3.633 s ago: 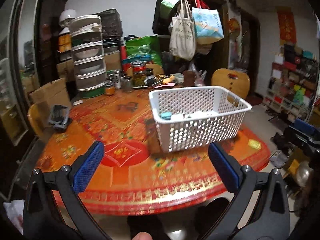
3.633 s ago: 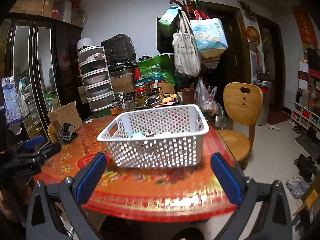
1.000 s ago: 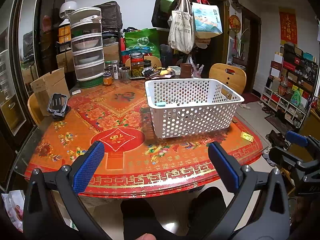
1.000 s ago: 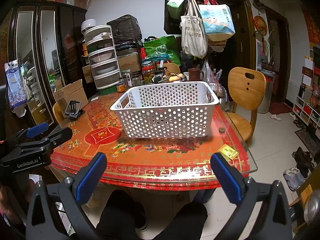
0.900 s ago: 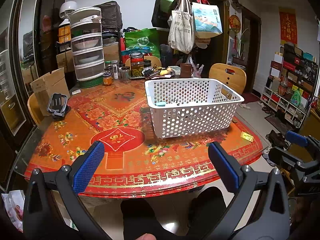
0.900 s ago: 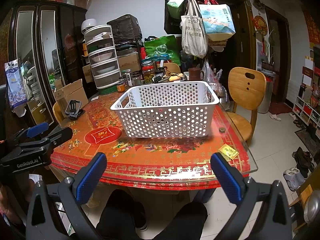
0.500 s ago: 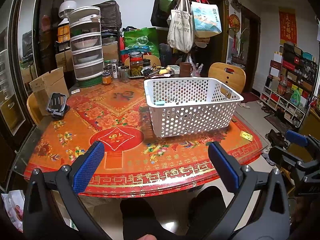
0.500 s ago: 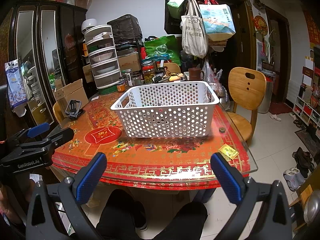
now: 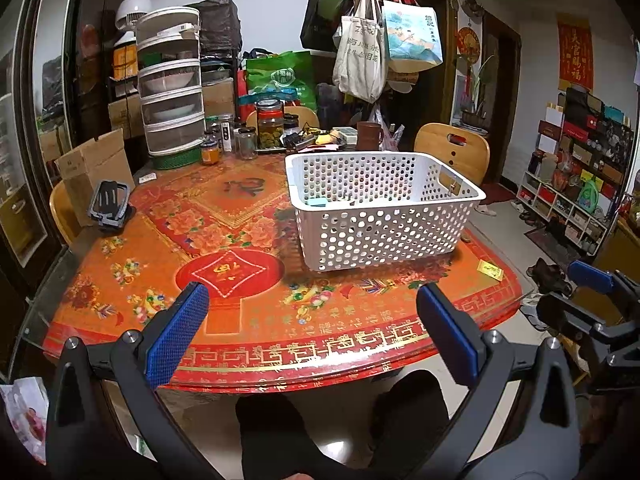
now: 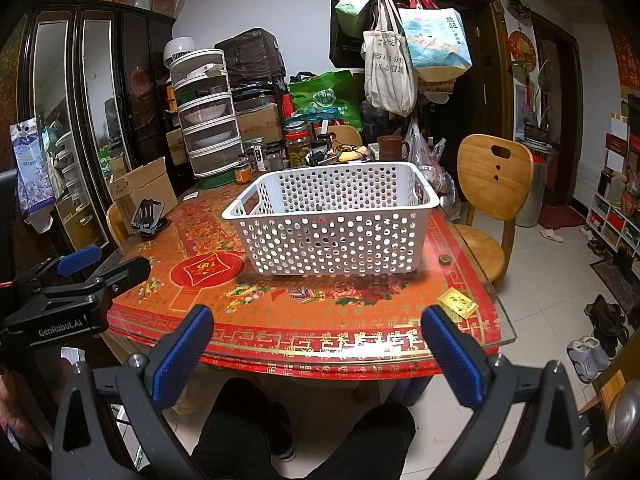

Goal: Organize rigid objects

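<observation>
A white perforated basket (image 9: 384, 216) stands on the red patterned table (image 9: 240, 320), right of centre; it also shows in the right wrist view (image 10: 332, 232). Small items lie inside it, one light blue (image 9: 318, 201); the rest are hard to tell. My left gripper (image 9: 312, 332) is open and empty, held off the table's near edge. My right gripper (image 10: 316, 344) is open and empty, also off the near edge. A small yellow card (image 10: 457, 301) and a small round dark thing (image 10: 444, 259) lie on the table by the basket.
A black phone stand (image 9: 109, 204) sits at the table's left. Jars (image 9: 270, 128), a mug (image 9: 370, 136) and stacked white food covers (image 9: 170, 92) crowd the far edge. A wooden chair (image 10: 490, 200) stands at right. A coat rack with bags (image 10: 396, 60) rises behind.
Since 3.6 s ago both grippers have pulled back from the basket to beyond the table's near edge. Over the last second almost nothing has moved.
</observation>
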The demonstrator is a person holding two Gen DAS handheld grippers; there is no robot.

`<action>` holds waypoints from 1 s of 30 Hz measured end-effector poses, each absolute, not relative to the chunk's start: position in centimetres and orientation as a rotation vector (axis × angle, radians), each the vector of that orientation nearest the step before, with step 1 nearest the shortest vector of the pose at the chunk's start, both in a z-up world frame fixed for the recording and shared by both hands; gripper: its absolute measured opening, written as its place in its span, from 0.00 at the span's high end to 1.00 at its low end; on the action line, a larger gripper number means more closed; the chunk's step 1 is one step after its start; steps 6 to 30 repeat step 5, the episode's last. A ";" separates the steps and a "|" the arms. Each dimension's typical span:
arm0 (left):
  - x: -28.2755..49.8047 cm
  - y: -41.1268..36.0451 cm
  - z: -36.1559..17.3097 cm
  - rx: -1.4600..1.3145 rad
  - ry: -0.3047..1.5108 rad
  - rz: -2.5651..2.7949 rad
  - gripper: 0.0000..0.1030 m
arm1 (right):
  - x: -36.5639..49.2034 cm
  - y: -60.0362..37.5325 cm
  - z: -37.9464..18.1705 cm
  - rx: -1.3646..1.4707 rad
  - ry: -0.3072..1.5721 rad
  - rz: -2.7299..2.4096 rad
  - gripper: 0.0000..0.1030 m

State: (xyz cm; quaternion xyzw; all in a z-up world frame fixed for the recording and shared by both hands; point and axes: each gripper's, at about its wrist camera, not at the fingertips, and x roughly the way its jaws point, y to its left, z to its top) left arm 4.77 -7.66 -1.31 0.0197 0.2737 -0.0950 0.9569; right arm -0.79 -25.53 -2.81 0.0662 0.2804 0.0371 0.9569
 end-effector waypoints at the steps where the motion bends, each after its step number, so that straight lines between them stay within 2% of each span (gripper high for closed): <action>1: 4.8 -7.7 -1.4 0.041 0.556 -0.189 0.01 | -0.8 -25.5 -2.8 0.134 0.569 0.076 0.00; 30: 4.6 -7.8 -1.4 0.037 0.548 -0.186 0.01 | -0.8 -25.5 -2.8 0.135 0.568 0.076 0.00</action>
